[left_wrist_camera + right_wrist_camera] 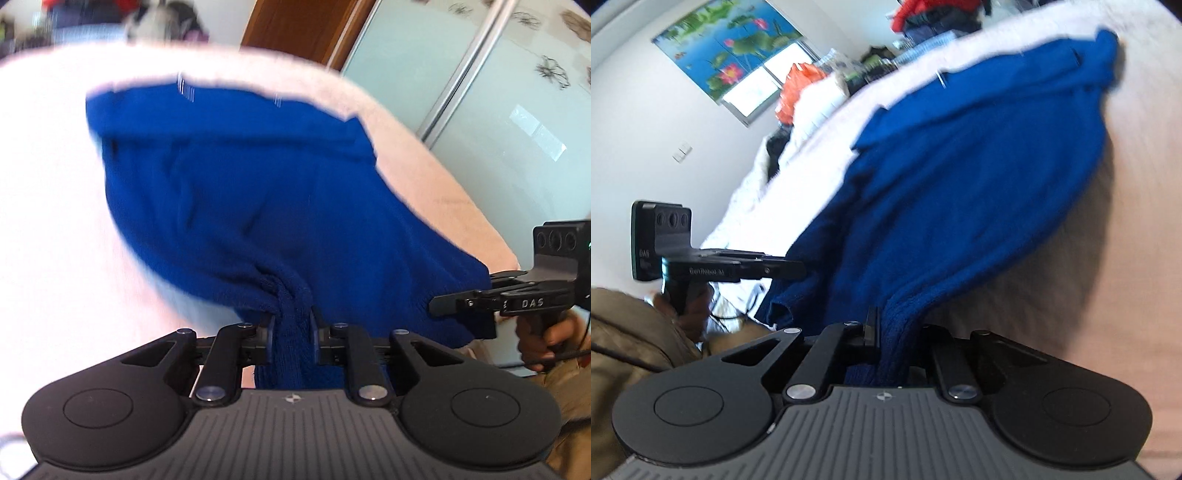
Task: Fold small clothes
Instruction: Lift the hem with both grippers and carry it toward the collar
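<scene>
A blue knit garment [236, 192] lies on the pale bed [55, 221], its near edge lifted. The left gripper [291, 325] and right gripper [897, 332] each pinch a bunched fold in their jaws. Piled clothes [931, 14] sit beyond.

garment [240, 192]: blue ribbed knit cloth | hand-held gripper [291, 328]: matt black plastic | bedcover [55, 184]: pale soft cloth

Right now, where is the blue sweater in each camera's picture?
Left wrist view: the blue sweater fills the middle, its near edge pinched in the left gripper.
Right wrist view: the blue sweater runs from the top right to the bottom middle, pinched in the right gripper.
Shared landmark: the pale bedspread under it.
</scene>
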